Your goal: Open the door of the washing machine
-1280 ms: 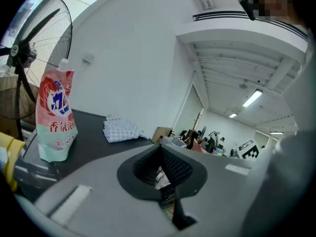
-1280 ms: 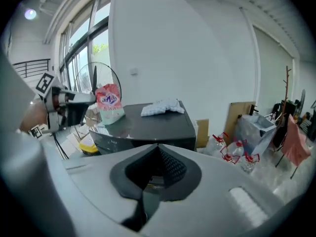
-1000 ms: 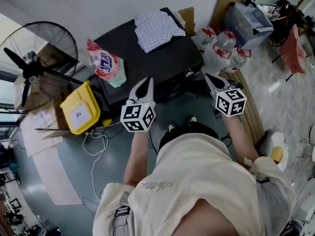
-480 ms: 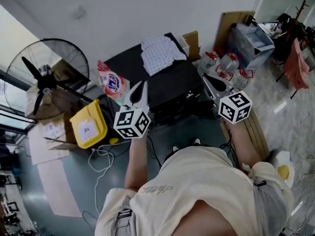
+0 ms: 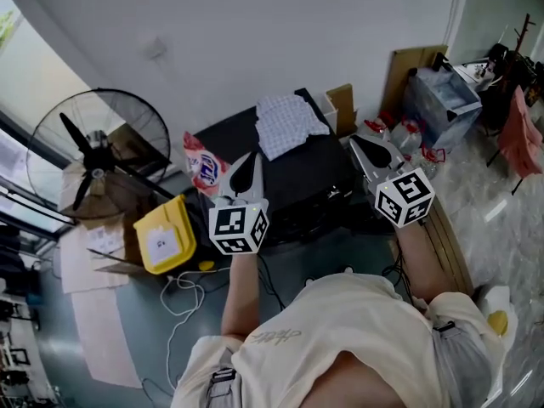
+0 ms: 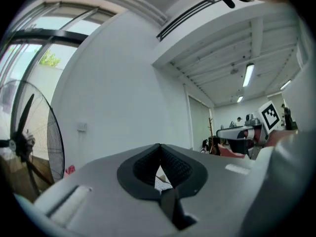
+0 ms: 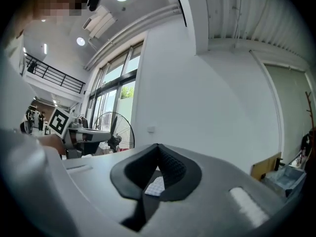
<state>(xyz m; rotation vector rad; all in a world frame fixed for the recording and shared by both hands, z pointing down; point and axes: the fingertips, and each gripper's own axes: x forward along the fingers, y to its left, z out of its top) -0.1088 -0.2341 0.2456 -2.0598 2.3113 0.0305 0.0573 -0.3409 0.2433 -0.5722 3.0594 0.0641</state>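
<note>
Hovering near the washing machine (image 5: pixel 310 172), left gripper (image 5: pixel 250 165) and right gripper (image 5: pixel 364 147) are closed, empty.

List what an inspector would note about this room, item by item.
Surface: grey floor, papers lying at left.
Job's things: black washer, door not made out from above; checked cloth on top.
Clutter: detergent bag and yellow box left of the washer; bottles and bin at right.
Grippers: left gripper and right gripper both shut, empty, in the air before the washer.
Cables: white cable looped on the floor.
Surroundings: fan at left, white wall behind.
</note>
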